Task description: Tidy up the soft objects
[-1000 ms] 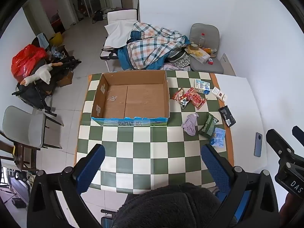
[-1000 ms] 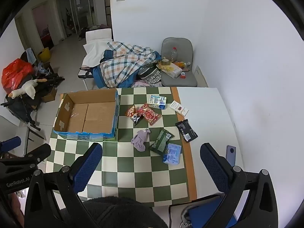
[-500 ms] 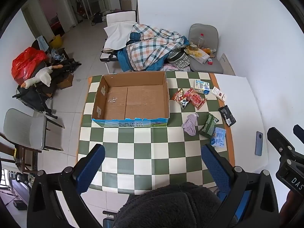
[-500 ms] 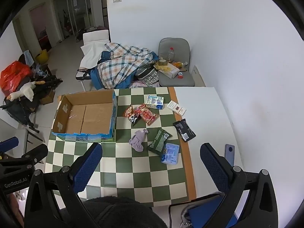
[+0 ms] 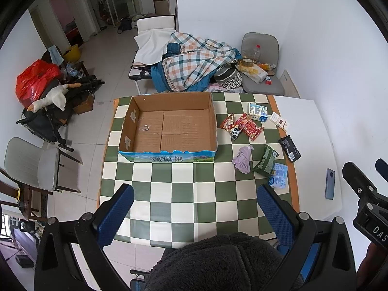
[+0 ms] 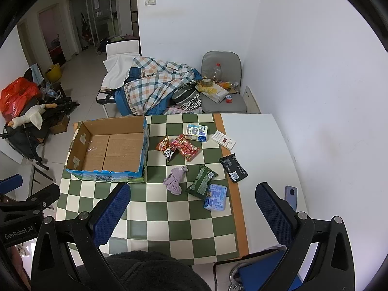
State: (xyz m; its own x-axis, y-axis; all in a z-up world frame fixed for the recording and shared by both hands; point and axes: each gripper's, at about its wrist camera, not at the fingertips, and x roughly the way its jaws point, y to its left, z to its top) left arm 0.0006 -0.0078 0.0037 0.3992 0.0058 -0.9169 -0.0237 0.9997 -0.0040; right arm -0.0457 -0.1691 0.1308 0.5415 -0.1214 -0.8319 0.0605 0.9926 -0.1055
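An open, empty cardboard box (image 5: 169,126) (image 6: 109,148) stands on the green-checked table (image 5: 184,194) (image 6: 174,223). Right of it lie a crumpled lilac cloth (image 5: 242,160) (image 6: 175,180), red snack packets (image 5: 245,126) (image 6: 180,146), a green packet (image 5: 265,161) (image 6: 202,181), a blue tissue pack (image 5: 278,175) (image 6: 215,197), a black packet (image 5: 289,149) (image 6: 234,167) and small cartons (image 5: 258,111) (image 6: 197,132). My left gripper (image 5: 194,211) and right gripper (image 6: 191,208) are both open and empty, held high above the table's near edge.
A phone (image 5: 330,187) (image 6: 291,197) lies on the white table part at right. A white-and-red small box (image 6: 223,140) lies near the cartons. Chairs with a plaid blanket (image 5: 194,65) stand beyond the table. A dark fuzzy hat (image 5: 218,264) fills the bottom of both views.
Both grippers have risen and pulled back slightly, so the table looks a bit smaller and farther. Nothing on the table moved.
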